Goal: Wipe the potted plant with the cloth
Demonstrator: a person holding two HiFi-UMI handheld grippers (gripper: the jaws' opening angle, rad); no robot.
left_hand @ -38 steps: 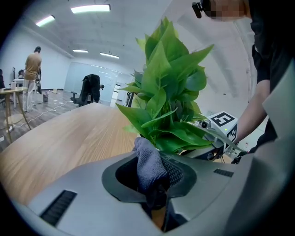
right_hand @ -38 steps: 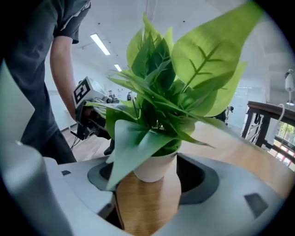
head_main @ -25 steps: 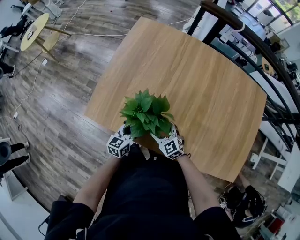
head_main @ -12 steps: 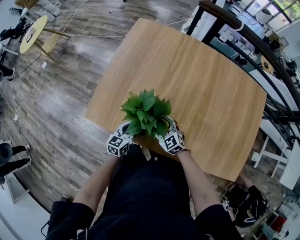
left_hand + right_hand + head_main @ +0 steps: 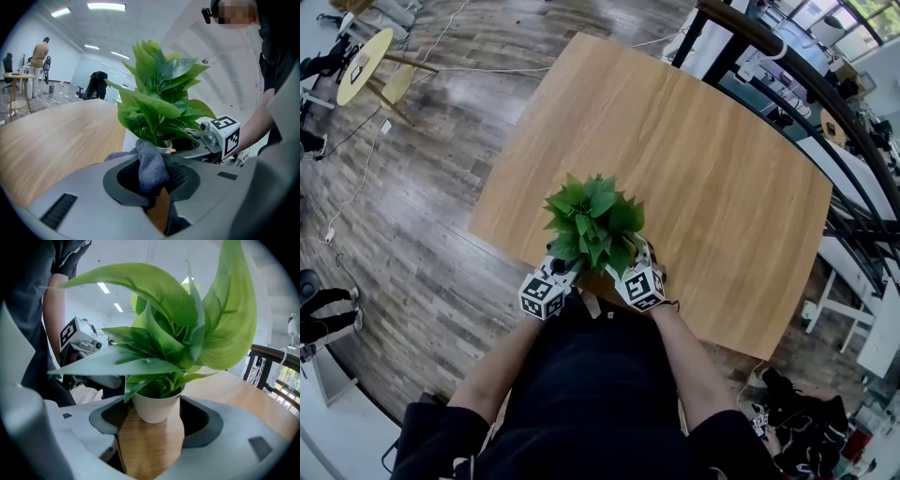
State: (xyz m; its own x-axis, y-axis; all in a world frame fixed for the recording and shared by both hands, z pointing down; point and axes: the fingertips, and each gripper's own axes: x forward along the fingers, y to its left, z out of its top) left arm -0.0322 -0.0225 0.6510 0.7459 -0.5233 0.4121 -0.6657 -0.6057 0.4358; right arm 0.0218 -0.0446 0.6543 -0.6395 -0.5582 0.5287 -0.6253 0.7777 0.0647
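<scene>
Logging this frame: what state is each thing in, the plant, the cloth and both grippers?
potted plant: upright on the table, near its edge.
cloth: bunched, clamped in the left gripper, close to the potted plant.
left gripper: shut on the cloth.
right gripper: open, jaws apart either side of the potted plant.

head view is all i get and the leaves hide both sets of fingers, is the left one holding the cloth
Observer: Yes. In the left gripper view the left gripper is shut on a grey cloth, bunched up close to the plant's leaves.
Operator: and the right one, is it gripping the pot
Observer: It does not look like it. In the right gripper view the right gripper has its fingers wide apart with the white pot standing between them, and a strip of bare table shows beside the pot.
</scene>
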